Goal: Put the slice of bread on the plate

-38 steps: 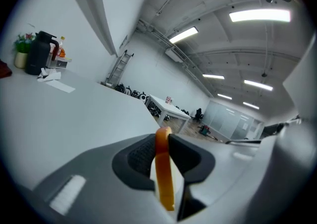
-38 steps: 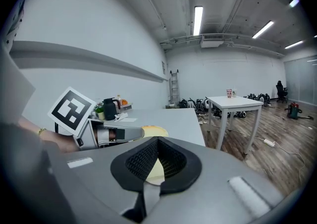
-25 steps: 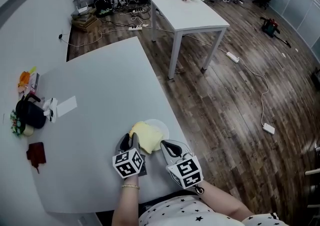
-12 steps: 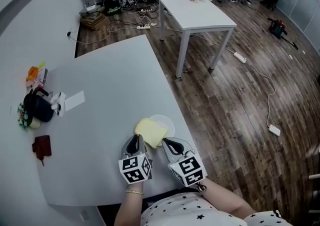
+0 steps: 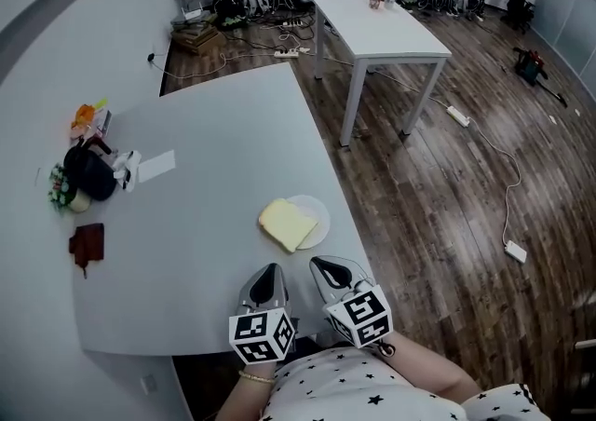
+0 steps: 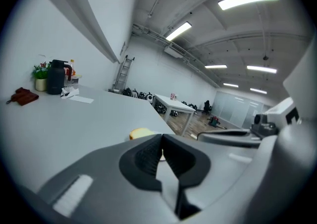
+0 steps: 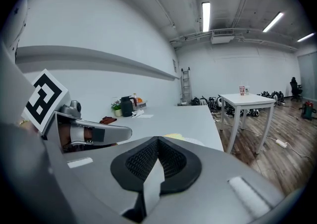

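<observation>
A pale yellow slice of bread (image 5: pixel 287 224) lies across the left part of a small white plate (image 5: pixel 317 216), near the right edge of the grey table (image 5: pixel 205 168). Both grippers hover at the table's near edge, short of the plate. My left gripper (image 5: pixel 271 272) is shut with nothing in it; from its own view the bread (image 6: pixel 140 133) peeks over the closed jaws (image 6: pixel 160 144). My right gripper (image 5: pixel 321 267) is shut and empty too, and the bread (image 7: pixel 174 137) and the plate (image 7: pixel 194 141) lie just beyond its tips (image 7: pixel 158 144).
At the table's far left stand a black kettle (image 5: pixel 91 175), a small plant (image 5: pixel 61 188), a dark red wallet (image 5: pixel 86 244) and a white paper (image 5: pixel 155 165). A white table (image 5: pixel 377 26) stands on the wooden floor to the right, with cables and bags along the back wall.
The left gripper let go of the bread, closed and drew back toward me. The right gripper also pulled back. The bread now lies on the plate.
</observation>
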Tool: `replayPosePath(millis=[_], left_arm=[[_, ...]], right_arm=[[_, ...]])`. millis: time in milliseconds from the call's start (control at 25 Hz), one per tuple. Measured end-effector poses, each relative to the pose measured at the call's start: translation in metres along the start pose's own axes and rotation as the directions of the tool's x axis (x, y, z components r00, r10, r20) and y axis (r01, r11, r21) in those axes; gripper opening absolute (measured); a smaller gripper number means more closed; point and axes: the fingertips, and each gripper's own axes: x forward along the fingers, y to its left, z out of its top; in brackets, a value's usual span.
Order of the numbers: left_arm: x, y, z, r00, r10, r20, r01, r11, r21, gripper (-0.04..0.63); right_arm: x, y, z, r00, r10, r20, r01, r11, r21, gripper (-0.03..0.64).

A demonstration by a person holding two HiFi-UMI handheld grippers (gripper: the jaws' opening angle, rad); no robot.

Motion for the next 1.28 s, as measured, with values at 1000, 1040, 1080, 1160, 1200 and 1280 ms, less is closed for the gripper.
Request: replayPosePath(millis=[1000, 1040, 1080, 1160, 1200, 1280], left_arm=[[-0.025, -0.013, 0.001, 1.000, -0.014, 0.023, 0.014, 0.999, 0.035, 0.008], [-0.025, -0.012, 0.001, 1.000, -0.014, 0.022, 0.013, 0.999, 0.035, 0.008], [-0.024, -0.012, 0.001, 1.000, -0.013, 0.021, 0.013, 0.999, 0.035, 0.008], [-0.023, -0.010, 0.002, 1.000, -0.012, 0.021, 0.011, 0.999, 0.036, 0.008], [-0.023, -0.009, 0.002, 1.000, -0.012, 0.021, 0.011, 0.999, 0.036, 0.008], [-0.022, -0.008, 0.002, 1.000, -0.012, 0.021, 0.011, 0.999, 0.035, 0.008]], right_arm=[[-0.026, 0.033, 0.006, 0.999, 0.038, 0.028, -0.035, 0.996, -0.077, -0.002], [-0.025, 0.033, 0.007, 0.999, 0.040, 0.030, -0.037, 0.996, -0.080, -0.002], [-0.025, 0.033, 0.008, 0.999, 0.041, 0.033, -0.038, 0.996, -0.083, -0.002], [-0.024, 0.034, 0.010, 0.999, 0.042, 0.035, -0.039, 0.995, -0.088, -0.002], [-0.023, 0.035, 0.011, 0.998, 0.043, 0.036, -0.039, 0.995, -0.089, -0.002], [-0.022, 0.036, 0.012, 0.998, 0.044, 0.037, -0.040, 0.995, -0.093, -0.002]])
